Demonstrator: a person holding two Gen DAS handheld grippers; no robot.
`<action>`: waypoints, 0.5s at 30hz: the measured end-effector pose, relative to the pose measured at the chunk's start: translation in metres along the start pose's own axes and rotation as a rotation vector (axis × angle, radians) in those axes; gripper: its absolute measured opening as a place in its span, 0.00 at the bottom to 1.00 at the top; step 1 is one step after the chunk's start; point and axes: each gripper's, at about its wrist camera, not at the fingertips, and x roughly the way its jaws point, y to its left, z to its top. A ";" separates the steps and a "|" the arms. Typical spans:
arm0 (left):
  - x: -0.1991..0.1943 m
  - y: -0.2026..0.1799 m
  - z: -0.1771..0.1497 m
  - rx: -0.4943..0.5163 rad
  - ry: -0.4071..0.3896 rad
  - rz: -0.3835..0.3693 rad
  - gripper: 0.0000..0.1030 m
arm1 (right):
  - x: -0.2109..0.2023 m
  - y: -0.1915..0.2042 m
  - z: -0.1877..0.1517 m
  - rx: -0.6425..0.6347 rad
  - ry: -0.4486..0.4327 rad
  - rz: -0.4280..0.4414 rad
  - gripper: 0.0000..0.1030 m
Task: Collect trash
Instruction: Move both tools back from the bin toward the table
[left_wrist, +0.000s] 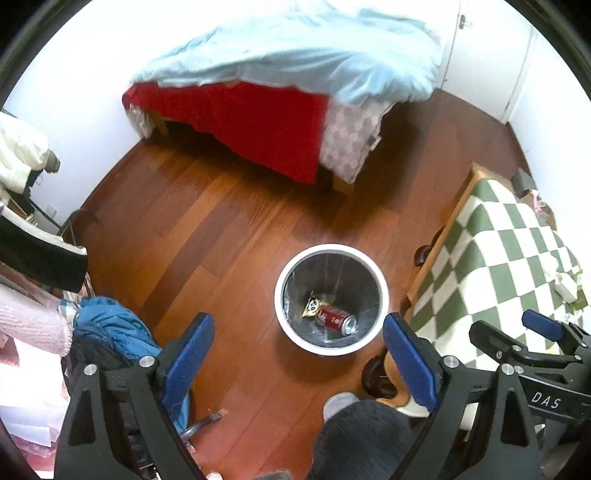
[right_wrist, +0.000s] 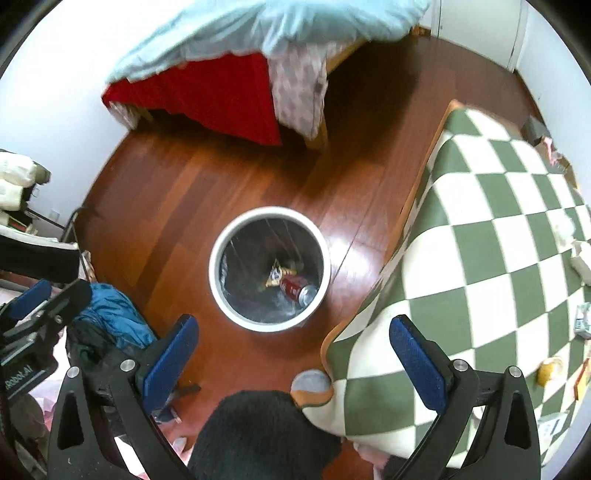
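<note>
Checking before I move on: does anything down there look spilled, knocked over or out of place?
Nothing spilled. The bin stands upright on the floor, red can and wrapper inside. Crumpled white tissue and other scraps lie on the checked tablecloth.

A bed (left_wrist: 258, 122) stands against the far wall, with a pale blue duvet (left_wrist: 314, 55) rumpled on top and a red sheet (left_wrist: 258, 125) hanging down its side to the wooden floor (left_wrist: 207, 229). To the right stands a table under a green-and-white checked cloth (right_wrist: 498, 240) (some small items lie near its far edge, too blurred to name). A blue garment (left_wrist: 114, 328) is heaped at the lower left.
</note>
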 end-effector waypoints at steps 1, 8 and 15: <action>-0.008 -0.003 -0.002 0.004 -0.013 -0.004 0.90 | -0.010 0.000 -0.002 0.001 -0.017 0.003 1.00; -0.070 -0.022 -0.012 0.023 -0.116 -0.016 0.90 | -0.089 -0.016 -0.027 0.027 -0.131 0.065 1.00; -0.108 -0.066 -0.013 0.074 -0.180 -0.047 0.90 | -0.157 -0.060 -0.060 0.157 -0.236 0.191 1.00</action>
